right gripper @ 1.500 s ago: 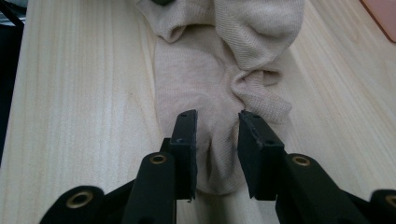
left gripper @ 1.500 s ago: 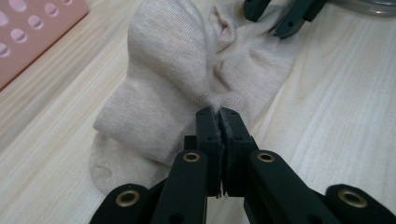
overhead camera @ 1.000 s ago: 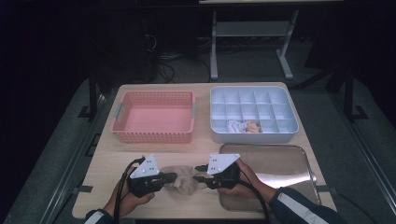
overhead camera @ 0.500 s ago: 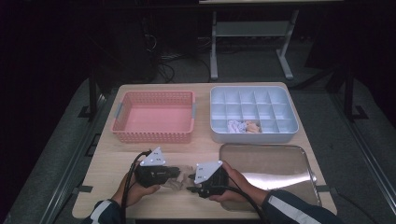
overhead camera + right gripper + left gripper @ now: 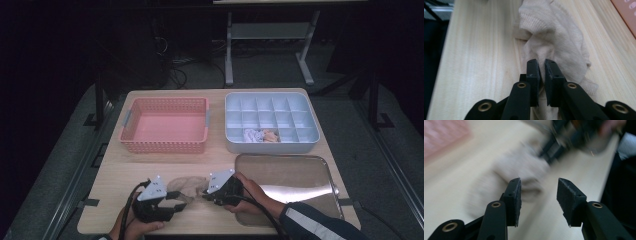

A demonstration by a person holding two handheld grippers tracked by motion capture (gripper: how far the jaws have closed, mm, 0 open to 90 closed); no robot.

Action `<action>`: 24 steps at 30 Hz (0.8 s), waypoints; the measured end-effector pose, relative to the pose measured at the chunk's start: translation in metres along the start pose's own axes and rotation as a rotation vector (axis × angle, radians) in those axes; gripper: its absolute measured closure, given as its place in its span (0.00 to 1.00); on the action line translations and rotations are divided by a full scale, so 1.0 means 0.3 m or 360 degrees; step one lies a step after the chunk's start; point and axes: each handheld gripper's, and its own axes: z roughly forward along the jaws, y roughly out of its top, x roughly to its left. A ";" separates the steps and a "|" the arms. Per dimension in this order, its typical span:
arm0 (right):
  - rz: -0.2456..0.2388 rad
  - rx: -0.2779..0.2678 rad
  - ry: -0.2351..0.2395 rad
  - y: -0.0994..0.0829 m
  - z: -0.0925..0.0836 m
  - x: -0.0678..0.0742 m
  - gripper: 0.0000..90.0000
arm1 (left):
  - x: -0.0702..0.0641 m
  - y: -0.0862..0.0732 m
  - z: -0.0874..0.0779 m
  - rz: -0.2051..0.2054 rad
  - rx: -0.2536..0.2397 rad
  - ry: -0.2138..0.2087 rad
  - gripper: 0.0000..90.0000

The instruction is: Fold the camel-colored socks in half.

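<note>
The beige sock (image 5: 186, 186) lay crumpled on the worktop (image 5: 120, 172) between both hands, its length running claw to claw: the right claw (image 5: 541, 65) was clamped on its near end, while the left claw (image 5: 538, 188), jaws just opened and empty, stood just short of the other end.

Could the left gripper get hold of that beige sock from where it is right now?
Probably yes. The left gripper has just been opening, with nothing between its jaws, and the beige sock lies on the table just ahead of them. The right gripper pinches the sock's other side, leaving this side free.
</note>
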 end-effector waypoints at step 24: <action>0.0126 -0.0084 -0.0064 -0.005 -0.112 -0.011 0.83 | 0.040 0.004 0.105 -0.0056 0.0048 0.0121 0.53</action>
